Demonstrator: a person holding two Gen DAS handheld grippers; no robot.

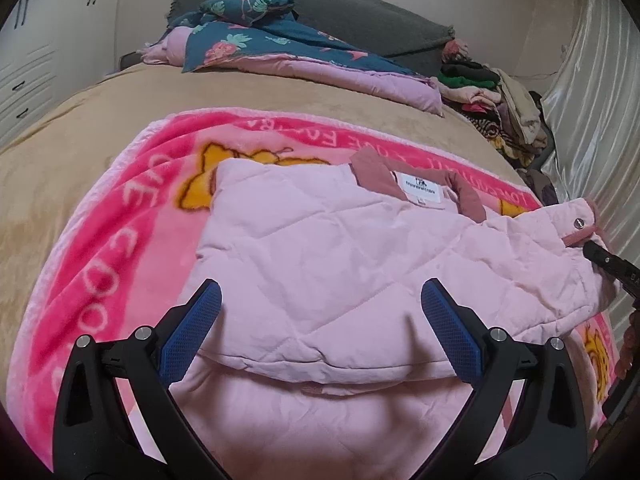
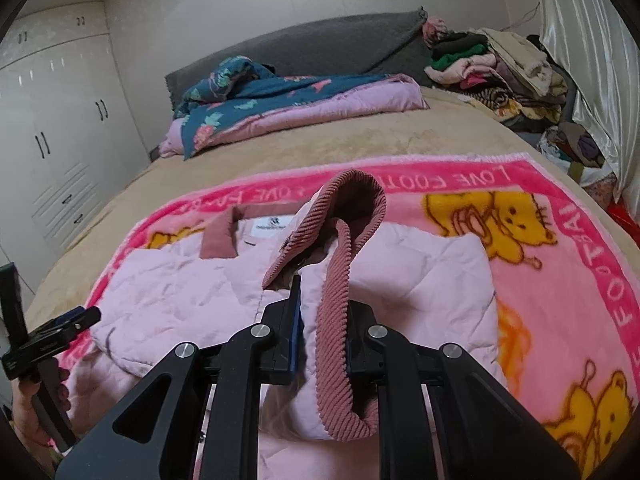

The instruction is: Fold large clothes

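Observation:
A pale pink quilted jacket (image 1: 340, 248) with a dusty-rose corduroy collar (image 1: 374, 176) and a white neck label lies lining-up on a pink bear-print blanket (image 1: 120, 220). My left gripper (image 1: 322, 320) hangs open just above the jacket's near part, its blue pads wide apart and nothing between them. My right gripper (image 2: 324, 320) is shut on the jacket's corduroy-trimmed front edge (image 2: 336, 344), which it holds lifted and curled over the jacket (image 2: 180, 292). In the left wrist view the right gripper (image 1: 600, 260) shows at the jacket's right edge. The left gripper (image 2: 86, 316) appears at the far left, held by a hand.
The blanket (image 2: 560, 280) lies on a bed with a tan cover (image 1: 80, 128). A folded teal floral and pink quilt (image 2: 280, 108) lies by the grey headboard. A pile of clothes (image 2: 500, 68) sits at the far right by a shiny curtain. White wardrobes (image 2: 52, 120) stand on the left.

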